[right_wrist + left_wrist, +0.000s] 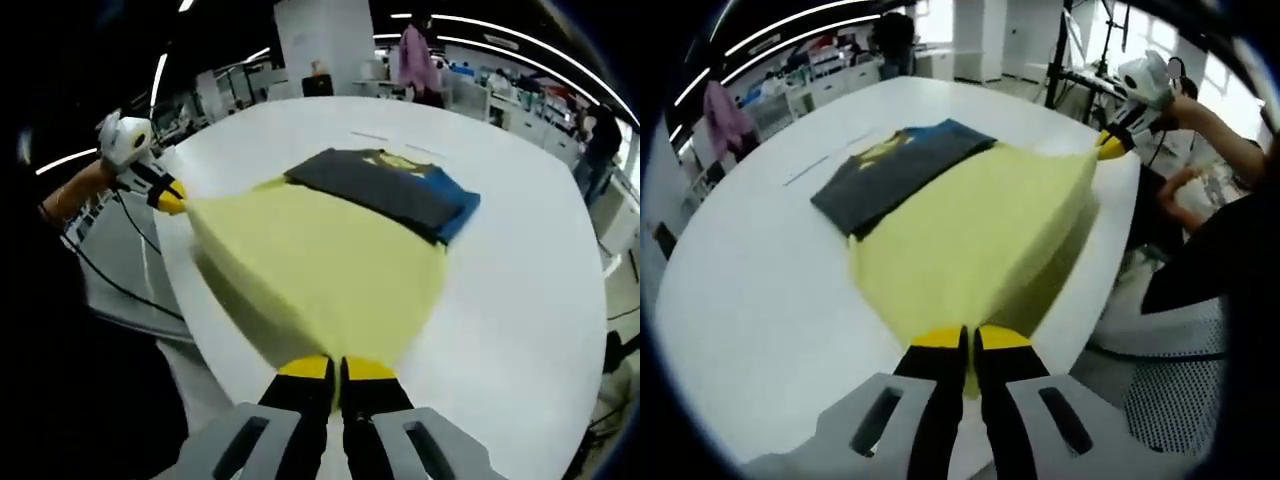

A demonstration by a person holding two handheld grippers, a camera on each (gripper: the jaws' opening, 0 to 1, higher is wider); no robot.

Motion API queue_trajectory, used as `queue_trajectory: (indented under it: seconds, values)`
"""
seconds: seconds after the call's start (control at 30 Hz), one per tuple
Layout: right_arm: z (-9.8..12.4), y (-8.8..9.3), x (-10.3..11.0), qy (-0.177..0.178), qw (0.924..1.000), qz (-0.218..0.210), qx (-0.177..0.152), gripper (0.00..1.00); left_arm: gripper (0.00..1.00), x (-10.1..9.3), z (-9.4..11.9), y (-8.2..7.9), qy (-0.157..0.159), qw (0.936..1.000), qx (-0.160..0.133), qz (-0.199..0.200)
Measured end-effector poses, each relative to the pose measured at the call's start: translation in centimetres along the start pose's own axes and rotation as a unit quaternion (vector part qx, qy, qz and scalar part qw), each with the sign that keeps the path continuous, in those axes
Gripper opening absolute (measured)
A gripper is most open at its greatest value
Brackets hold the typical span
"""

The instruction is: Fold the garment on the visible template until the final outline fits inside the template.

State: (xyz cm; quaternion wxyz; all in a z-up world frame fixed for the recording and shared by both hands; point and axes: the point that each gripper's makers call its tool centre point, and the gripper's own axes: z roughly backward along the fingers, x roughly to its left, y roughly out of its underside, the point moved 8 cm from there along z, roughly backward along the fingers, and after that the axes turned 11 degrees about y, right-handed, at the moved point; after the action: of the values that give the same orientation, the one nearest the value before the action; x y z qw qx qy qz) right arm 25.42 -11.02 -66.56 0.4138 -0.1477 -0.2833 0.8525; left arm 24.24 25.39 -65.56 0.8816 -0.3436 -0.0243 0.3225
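Left gripper view: white table (760,300) under everything, seen across to a busy room behind.
Table: round, white; bare part also clear in the right gripper view (520,300).
Yellow garment (970,240): largest cloth, lifted off the table near its edge and stretched taut between the 2 grippers; its far part lies on the table against the dark cloth. Same garment from the other end (320,270).
Dark folded cloth (895,170): grey with a blue edge, lying flat beyond the yellow garment, its near edge tucked under or touching the yellow — I cannot tell which.
Template: no clear outline can be made out; 1 thin line on the table past the dark cloth is too faint to name.
Left gripper (968,345): jaws pinched tight on 1 corner of the yellow garment.
Right gripper (335,372): jaws clamped narrow on the opposite corner.
Progress: early to middle, I judge — the yellow garment is held spread, with no fold in it visible; laying over and fitting remain.
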Motion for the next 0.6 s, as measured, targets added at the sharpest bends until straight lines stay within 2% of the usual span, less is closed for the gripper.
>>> queue_trajectory:
  seconds: [0.6]
  values:
    - [2.7, -1.0, 1.1, -0.016, 0.9997, 0.012, 0.015, 0.00, 0.00, -0.9, 2.2, -0.5, 0.019, 0.9997, 0.016, 0.002]
